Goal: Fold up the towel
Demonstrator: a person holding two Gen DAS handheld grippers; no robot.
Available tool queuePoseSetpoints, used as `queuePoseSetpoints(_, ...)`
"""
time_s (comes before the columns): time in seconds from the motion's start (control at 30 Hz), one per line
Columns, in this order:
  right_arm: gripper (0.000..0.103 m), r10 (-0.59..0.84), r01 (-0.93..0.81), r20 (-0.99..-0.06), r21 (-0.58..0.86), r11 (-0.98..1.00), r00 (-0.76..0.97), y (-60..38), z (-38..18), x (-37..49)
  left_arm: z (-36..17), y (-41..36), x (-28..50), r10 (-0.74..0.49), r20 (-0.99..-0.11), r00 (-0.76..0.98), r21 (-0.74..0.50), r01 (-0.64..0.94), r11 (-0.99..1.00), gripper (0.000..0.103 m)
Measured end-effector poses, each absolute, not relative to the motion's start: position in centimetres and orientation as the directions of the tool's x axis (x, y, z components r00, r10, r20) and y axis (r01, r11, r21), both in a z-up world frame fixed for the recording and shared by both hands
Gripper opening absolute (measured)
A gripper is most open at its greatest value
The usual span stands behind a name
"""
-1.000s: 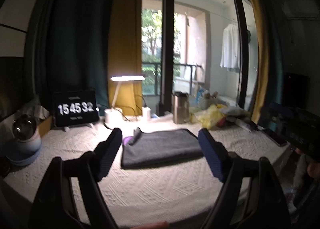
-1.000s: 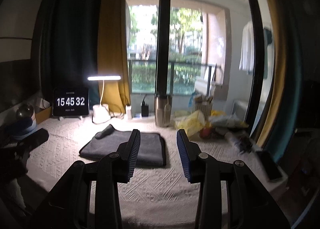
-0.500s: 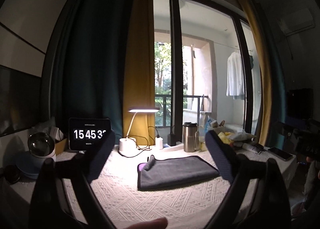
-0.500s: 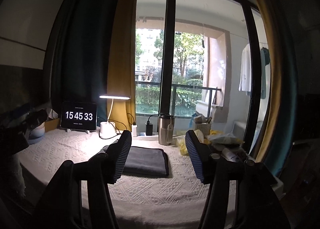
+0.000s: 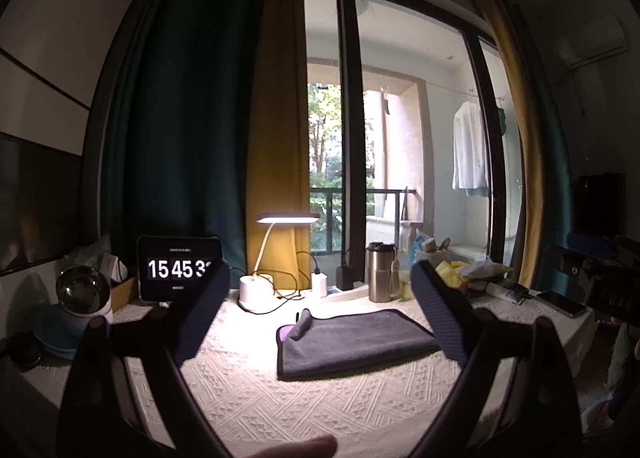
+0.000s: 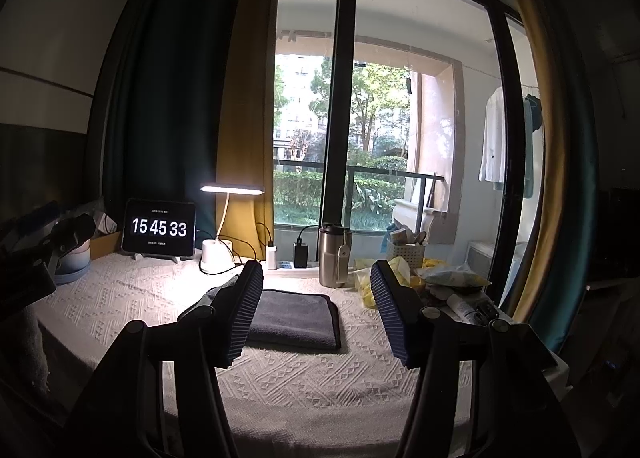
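The grey towel point(image 5: 352, 338) lies folded flat at lower centre on the tabletop point(image 5: 260, 398), 1 corner curled up. Both left tongs point(image 5: 320, 318) and right tongs point(image 6: 316, 314) gape, empty, apart from it; folding looks nearly finished.

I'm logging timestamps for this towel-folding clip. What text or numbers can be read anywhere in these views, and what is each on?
"15 45 33": large white digits on the tablet clock at the table's back left, right wrist view.
"15 45 3": same clock in the left wrist view; the left gripper finger hides the last digit.
Small lines above and below the digits: too small to read.
Towel: no text visible.
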State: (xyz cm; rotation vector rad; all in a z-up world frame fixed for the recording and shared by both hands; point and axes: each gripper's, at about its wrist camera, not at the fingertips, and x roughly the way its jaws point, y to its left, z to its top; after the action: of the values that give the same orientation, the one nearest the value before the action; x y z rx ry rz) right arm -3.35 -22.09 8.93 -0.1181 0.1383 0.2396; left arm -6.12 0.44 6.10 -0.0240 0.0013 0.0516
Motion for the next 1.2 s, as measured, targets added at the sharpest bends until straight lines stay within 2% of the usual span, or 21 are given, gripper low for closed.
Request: queuePoseSetpoints(1.2, 0.059, 0.234, -0.251, -0.159, -0.100, 0.963, 0.959, -22.10, 8.62, -3.41, 6.20, -0.31, -5.86, 0.023, -0.012, 1.000, -0.009, -0.023, 1.000, 0.092)
